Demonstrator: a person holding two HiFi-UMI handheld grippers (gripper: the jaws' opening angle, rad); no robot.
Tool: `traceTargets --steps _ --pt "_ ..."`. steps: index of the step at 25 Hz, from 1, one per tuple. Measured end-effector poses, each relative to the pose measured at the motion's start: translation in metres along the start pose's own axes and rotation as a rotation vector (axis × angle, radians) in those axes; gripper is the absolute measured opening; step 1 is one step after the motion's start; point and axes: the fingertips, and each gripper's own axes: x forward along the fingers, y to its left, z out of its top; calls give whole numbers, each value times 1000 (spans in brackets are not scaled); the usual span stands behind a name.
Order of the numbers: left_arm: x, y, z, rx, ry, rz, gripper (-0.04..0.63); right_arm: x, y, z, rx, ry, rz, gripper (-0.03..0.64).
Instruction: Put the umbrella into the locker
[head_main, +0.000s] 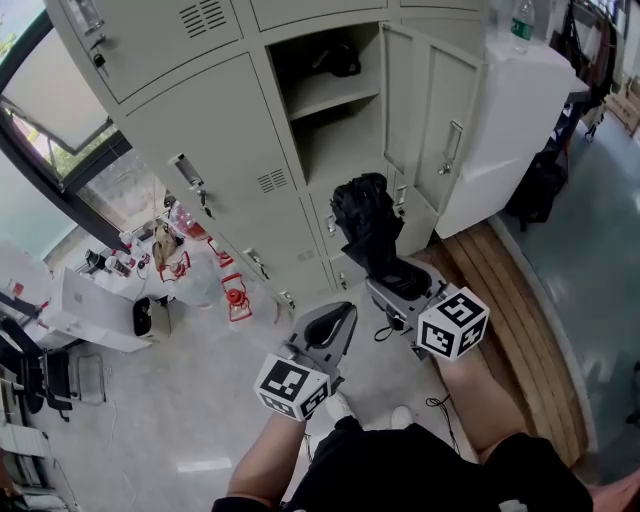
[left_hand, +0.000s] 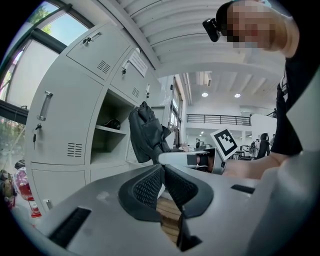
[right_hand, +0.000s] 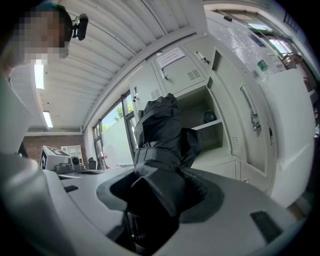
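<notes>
A folded black umbrella (head_main: 366, 222) sticks out of my right gripper (head_main: 393, 274), whose jaws are shut on it; in the right gripper view the umbrella (right_hand: 161, 145) fills the space between the pads and points at the open locker (right_hand: 207, 132). The open locker (head_main: 335, 110) has a shelf and a dark object (head_main: 340, 60) on it; its door (head_main: 432, 115) swings to the right. My left gripper (head_main: 335, 325) sits lower left of the umbrella, shut with nothing held; its pads (left_hand: 150, 186) meet in the left gripper view, where the umbrella (left_hand: 145, 132) shows ahead.
Closed locker doors (head_main: 215, 160) stand left of the open one. A white cabinet (head_main: 520, 120) with a bottle (head_main: 521, 22) stands at right beside a wooden platform (head_main: 520, 310). Bags and red items (head_main: 200, 270) lie on the floor at left. My feet (head_main: 370, 412) show below.
</notes>
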Motion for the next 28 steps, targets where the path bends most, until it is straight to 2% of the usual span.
traceTargets --steps 11,21,28 --pt "-6 51 2 2 9 -59 26 52 -3 -3 9 15 -62 293" --pt "-17 93 -9 0 29 -116 26 95 -16 -12 18 39 -153 293" --pt "-21 116 -6 9 31 -130 26 114 -31 -13 -22 83 -209 293"
